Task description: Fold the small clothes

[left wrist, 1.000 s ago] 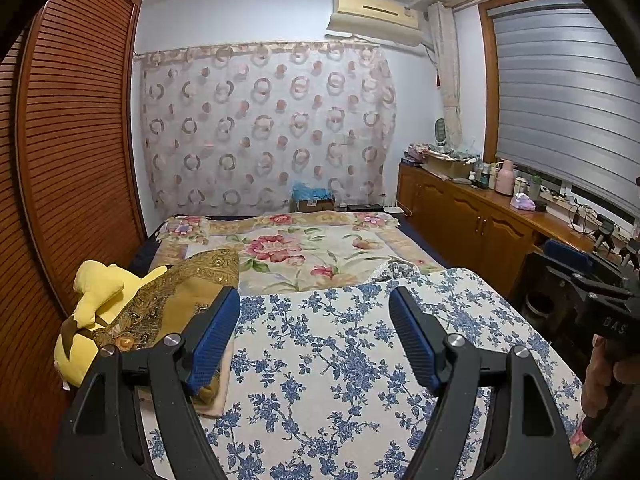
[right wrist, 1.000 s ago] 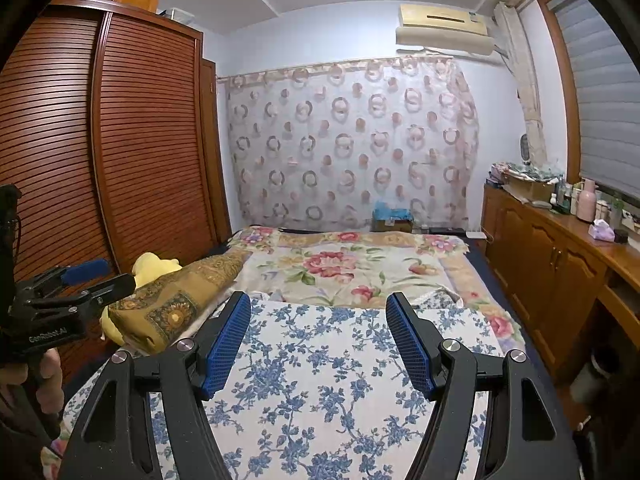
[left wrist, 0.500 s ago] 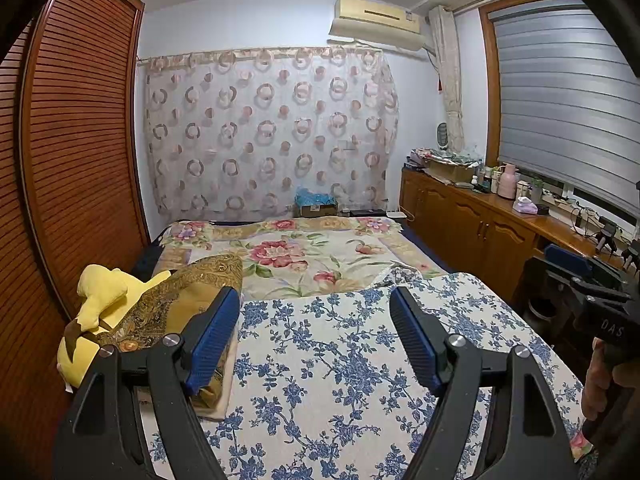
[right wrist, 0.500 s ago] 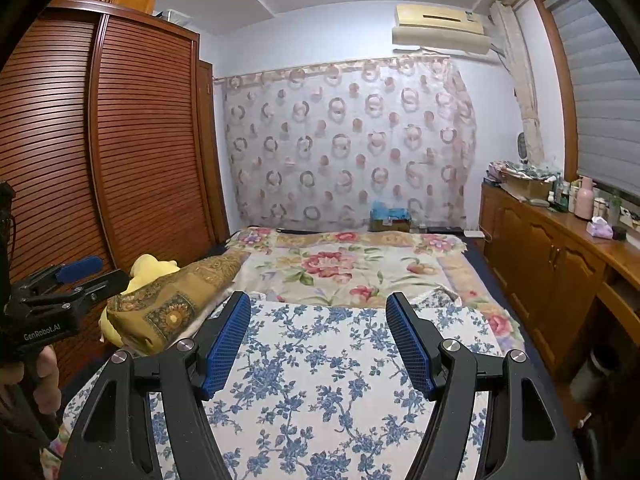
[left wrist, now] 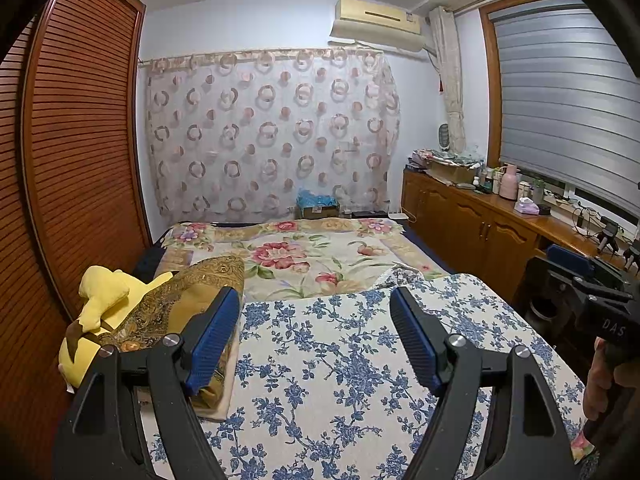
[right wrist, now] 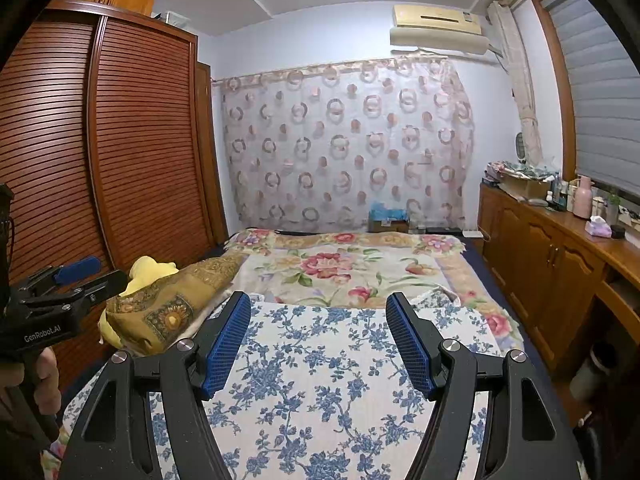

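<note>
Both views are tilting upward slightly, showing more ceiling.
Left gripper [left wrist: 314,334] and right gripper [right wrist: 318,336] are hovering spread wide over the blue floral cloth [left wrist: 340,360] (only the right view is showing the cupboard top).

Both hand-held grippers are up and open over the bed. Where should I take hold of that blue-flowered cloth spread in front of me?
Judging by its pose, take the blue-flowered cloth at its far edge, by the right corner. It lies flat, so only edges offer a pinch, and the fabric bunches up slightly beside that corner. Bring the right hand-held gripper down from above, jaws straddling the edge.
</note>
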### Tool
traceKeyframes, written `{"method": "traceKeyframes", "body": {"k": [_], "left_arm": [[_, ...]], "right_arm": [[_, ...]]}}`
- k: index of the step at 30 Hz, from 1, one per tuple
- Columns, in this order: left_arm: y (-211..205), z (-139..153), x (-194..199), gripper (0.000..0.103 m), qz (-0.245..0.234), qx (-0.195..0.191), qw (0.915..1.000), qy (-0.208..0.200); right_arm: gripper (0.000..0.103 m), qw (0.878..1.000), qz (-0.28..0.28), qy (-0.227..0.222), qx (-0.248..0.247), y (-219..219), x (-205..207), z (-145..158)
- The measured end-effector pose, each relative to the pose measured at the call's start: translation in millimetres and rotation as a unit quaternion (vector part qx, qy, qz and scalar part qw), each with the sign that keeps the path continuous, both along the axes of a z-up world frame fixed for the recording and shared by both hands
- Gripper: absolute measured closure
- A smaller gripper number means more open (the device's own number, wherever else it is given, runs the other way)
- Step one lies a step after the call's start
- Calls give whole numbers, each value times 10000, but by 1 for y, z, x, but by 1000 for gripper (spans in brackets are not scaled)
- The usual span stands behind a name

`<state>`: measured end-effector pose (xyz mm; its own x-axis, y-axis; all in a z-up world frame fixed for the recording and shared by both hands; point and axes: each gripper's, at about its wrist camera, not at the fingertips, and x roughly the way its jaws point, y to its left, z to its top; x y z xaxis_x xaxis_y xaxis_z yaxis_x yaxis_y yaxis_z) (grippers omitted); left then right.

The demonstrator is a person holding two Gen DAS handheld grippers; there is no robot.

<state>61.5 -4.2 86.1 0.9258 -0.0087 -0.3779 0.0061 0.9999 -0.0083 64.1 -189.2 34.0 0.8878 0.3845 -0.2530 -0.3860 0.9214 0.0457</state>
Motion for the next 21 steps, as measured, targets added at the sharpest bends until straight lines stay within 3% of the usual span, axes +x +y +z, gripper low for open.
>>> {"method": "traceKeyframes", "body": {"k": [21], "left_arm": [[2, -1, -2, 24, 3, 3, 10000, -5]], "right_arm": [[31, 10000, 4, 21, 10, 2, 1, -1]]}}
